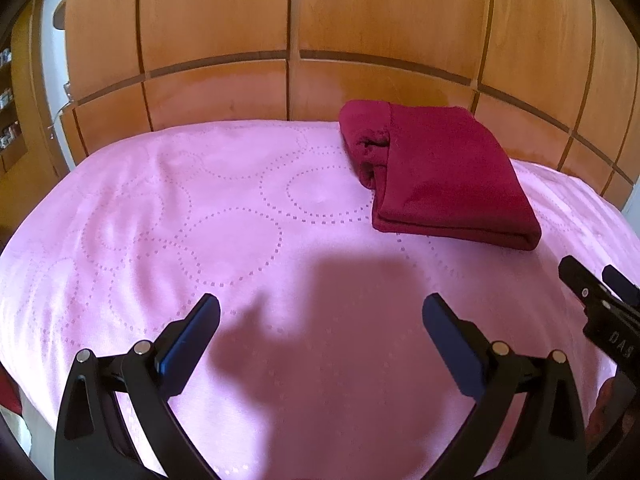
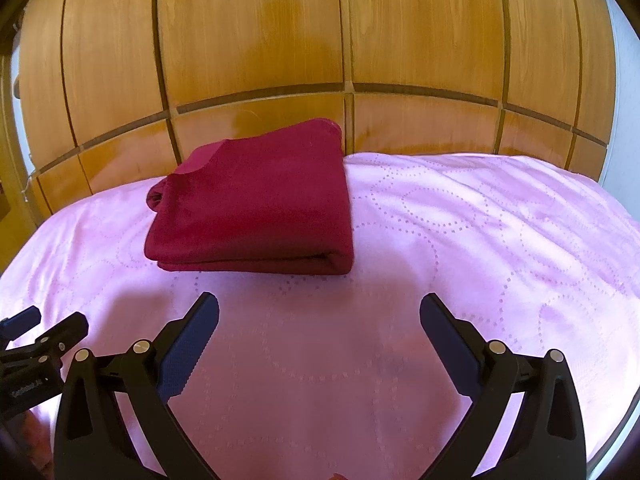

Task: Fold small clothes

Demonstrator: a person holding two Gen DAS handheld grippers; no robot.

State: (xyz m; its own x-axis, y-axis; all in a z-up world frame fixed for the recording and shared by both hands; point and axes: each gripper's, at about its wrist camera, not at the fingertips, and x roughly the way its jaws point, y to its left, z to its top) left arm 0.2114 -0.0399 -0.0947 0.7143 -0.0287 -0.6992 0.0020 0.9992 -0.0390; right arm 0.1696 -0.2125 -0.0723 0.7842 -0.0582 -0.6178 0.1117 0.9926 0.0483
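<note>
A dark red garment (image 1: 444, 176) lies folded into a thick rectangle on the pink bedspread (image 1: 224, 216), near the far edge by the wooden panelling. It also shows in the right wrist view (image 2: 256, 204), straight ahead of that gripper. My left gripper (image 1: 320, 312) is open and empty, hovering over the bedspread to the left of and nearer than the garment. My right gripper (image 2: 319, 310) is open and empty, a short way in front of the garment's near folded edge. Each gripper shows at the edge of the other's view: the right one (image 1: 600, 292), the left one (image 2: 44, 328).
A wooden panelled wall (image 2: 344, 40) stands right behind the bed. The bedspread (image 2: 500, 240) has a pattern of dotted circles and stretches to the right of the garment. A shelf unit (image 1: 8, 120) stands at the far left. The grippers cast a shadow (image 1: 320, 360) on the cover.
</note>
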